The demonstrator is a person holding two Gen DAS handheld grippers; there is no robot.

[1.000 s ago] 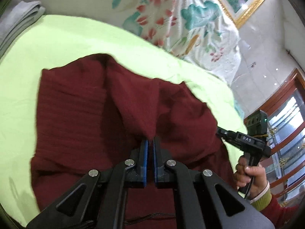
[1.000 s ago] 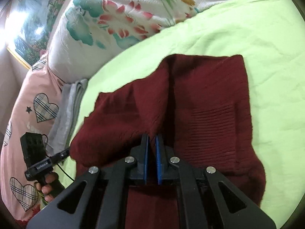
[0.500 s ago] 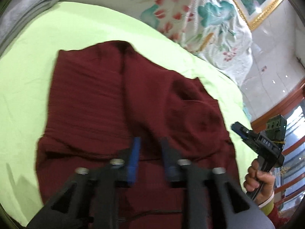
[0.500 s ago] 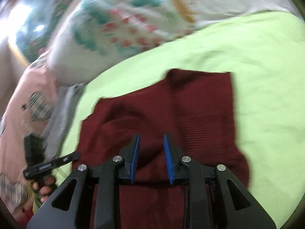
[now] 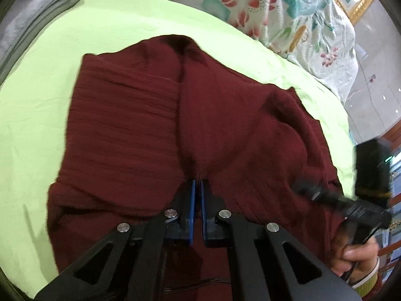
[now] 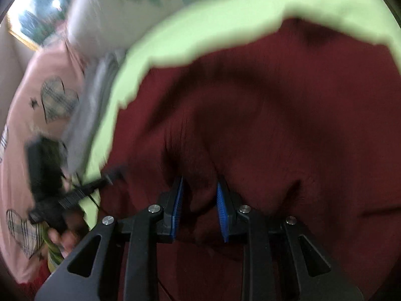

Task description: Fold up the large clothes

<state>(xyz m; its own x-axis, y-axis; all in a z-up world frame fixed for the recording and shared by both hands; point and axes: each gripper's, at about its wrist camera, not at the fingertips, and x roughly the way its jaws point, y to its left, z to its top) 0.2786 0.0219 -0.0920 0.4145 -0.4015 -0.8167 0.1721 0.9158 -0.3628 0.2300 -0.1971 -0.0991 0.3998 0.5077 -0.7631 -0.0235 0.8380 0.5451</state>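
A dark red knitted sweater [image 5: 130, 130] lies partly folded on a light green bedsheet [image 5: 37, 87]. My left gripper [image 5: 197, 184] is shut on a fold of the sweater near its middle. My right gripper [image 6: 199, 188] is open with sweater cloth [image 6: 275, 115] between its blue pads, close over the garment; that view is blurred. The right gripper also shows at the right of the left wrist view [image 5: 333, 198]. The left gripper shows at the left of the right wrist view [image 6: 75, 190].
A floral quilt [image 5: 288, 12] lies behind the sheet. A folded grey cloth [image 5: 32, 17] sits at the sheet's far left corner. A pink heart-print cover [image 6: 37, 115] is at the left in the right wrist view. A wooden cabinet [image 5: 393, 135] stands at the right.
Both grippers opened and let go half a second ago. The left gripper has since shut on the sweater again. The right gripper has dropped closer to the cloth and stays open.
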